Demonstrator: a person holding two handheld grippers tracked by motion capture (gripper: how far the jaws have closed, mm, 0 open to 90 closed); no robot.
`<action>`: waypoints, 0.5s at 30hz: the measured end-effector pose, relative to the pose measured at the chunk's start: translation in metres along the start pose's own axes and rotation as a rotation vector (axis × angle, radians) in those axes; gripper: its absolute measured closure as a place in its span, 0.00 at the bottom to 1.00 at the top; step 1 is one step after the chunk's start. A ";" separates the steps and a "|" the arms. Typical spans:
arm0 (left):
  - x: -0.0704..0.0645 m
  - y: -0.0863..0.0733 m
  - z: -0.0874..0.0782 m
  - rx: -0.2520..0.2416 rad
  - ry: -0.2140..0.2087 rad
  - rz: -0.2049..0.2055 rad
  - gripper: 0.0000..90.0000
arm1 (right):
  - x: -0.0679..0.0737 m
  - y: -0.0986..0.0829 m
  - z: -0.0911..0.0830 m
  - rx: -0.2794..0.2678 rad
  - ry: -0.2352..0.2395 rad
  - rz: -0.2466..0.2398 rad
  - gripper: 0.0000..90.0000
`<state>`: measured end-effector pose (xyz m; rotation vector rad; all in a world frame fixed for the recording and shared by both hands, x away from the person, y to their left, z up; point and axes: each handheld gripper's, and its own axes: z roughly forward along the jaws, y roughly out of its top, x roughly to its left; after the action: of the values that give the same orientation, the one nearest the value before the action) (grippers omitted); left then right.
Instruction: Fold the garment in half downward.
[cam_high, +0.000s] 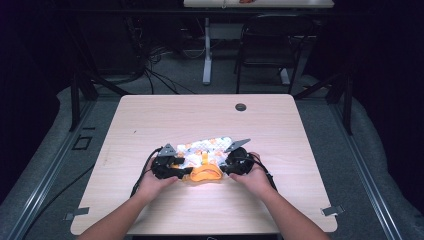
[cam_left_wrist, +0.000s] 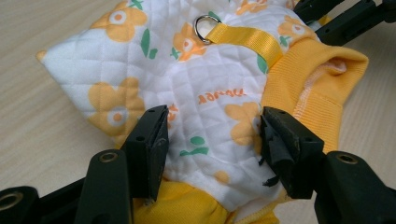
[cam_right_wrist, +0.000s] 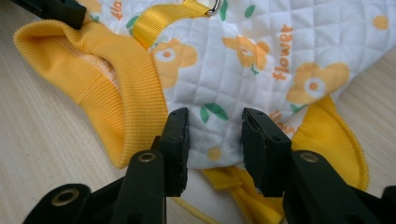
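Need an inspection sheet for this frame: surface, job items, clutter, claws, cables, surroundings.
Surface: light wood-grain table, a dark round grommet near its far edge.
Job's things: small white quilted garment with orange flower print and yellow ribbed cuffs, lying flat near the front centre; a yellow webbing strap with a metal ring on top.
Clutter: nothing seen.
Grippers: left claw and right claw each straddle a quilted edge; jaws apart, fabric between them, not pinched.
Cables: black cable trails from the left claw; loose wires on the floor beyond the table.
Surroundings: dark room, black chair and a second table's leg behind.
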<state>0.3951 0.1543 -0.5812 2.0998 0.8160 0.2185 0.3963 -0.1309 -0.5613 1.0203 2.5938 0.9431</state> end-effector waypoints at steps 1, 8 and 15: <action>0.000 0.000 0.001 -0.002 0.002 -0.001 0.48 | 0.000 0.000 0.000 0.000 0.000 0.000 0.68; 0.003 0.005 -0.002 -0.027 0.003 -0.059 0.48 | -0.005 0.004 0.000 -0.019 0.004 0.040 0.66; 0.002 0.010 -0.016 -0.064 0.003 -0.079 0.50 | 0.001 0.006 -0.014 -0.054 0.013 0.027 0.65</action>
<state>0.3942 0.1619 -0.5637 2.0034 0.8808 0.2033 0.3934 -0.1338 -0.5465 1.0413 2.5565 1.0243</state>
